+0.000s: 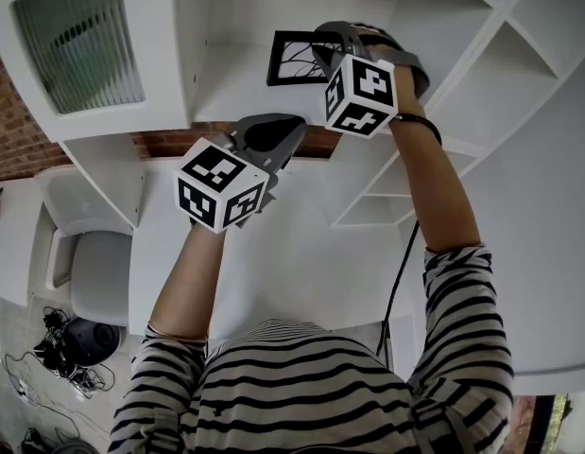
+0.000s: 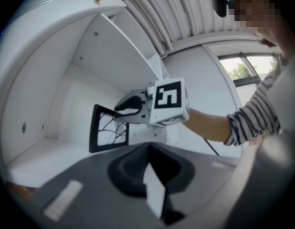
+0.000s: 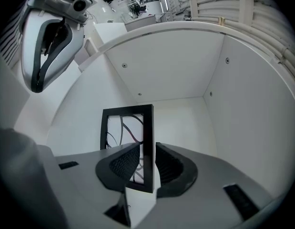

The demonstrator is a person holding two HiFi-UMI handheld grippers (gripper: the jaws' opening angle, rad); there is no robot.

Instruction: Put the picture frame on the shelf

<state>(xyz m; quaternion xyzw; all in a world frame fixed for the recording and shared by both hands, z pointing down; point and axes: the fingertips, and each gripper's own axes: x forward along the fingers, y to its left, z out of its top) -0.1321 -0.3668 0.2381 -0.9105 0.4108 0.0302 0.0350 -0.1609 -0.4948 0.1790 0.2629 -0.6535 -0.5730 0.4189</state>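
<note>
A black picture frame (image 1: 290,59) with a dark branch drawing stands upright inside a white shelf compartment (image 1: 226,88). My right gripper (image 1: 322,60) reaches into that compartment and is shut on the frame's right edge. In the right gripper view the frame (image 3: 124,130) sits between the two ribbed pads of that gripper (image 3: 148,149), with the compartment's back wall (image 3: 180,80) behind it. The left gripper view shows the frame (image 2: 105,128) and the right gripper (image 2: 124,112) from the side. My left gripper (image 1: 273,138) hangs lower, in front of the shelf edge, shut and empty (image 2: 149,149).
More open shelf compartments (image 1: 486,55) lie to the right. A cupboard door with ribbed glass (image 1: 79,31) is at the upper left, with a brick wall (image 1: 18,130) beside it. A white chair (image 1: 98,277) and tangled cables (image 1: 65,362) are on the floor at left.
</note>
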